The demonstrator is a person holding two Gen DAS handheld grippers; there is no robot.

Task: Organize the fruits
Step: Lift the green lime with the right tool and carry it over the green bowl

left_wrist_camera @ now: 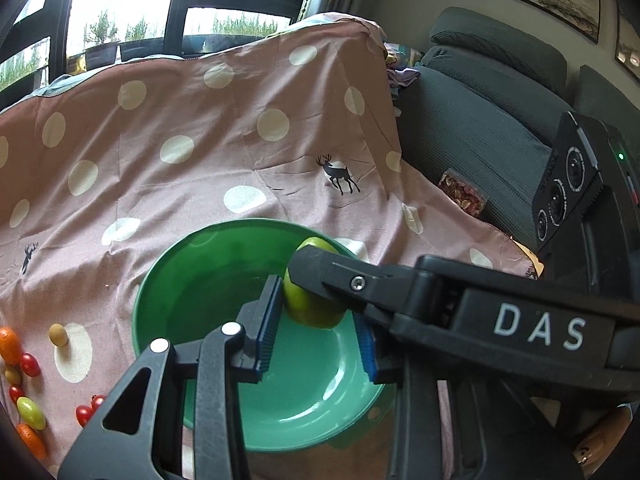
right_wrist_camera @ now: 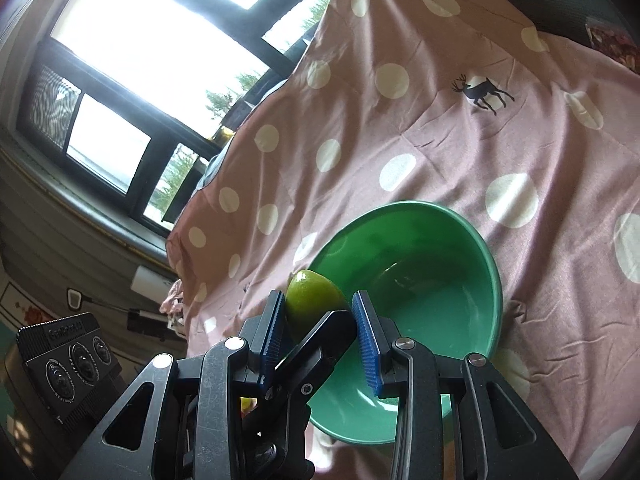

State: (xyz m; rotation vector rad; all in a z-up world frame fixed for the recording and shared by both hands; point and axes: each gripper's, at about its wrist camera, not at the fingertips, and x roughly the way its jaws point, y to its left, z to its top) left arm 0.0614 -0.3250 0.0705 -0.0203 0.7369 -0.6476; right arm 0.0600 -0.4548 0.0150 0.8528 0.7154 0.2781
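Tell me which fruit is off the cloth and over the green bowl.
The large green fruit, gripped above the green bowl by the fingers of both grippers. The small tomatoes and orange fruit all lie on the dotted cloth beside the bowl.

Black plastic frames, blue ribbed pads (left_wrist_camera: 269, 322) and silver screws (right_wrist_camera: 235, 344) are seen on both grippers; one is lettered "DAS" (left_wrist_camera: 538, 326).

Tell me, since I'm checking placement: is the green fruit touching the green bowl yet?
Cannot tell. The left wrist view shows the green fruit over the green bowl, but gripper fingers hide its underside.
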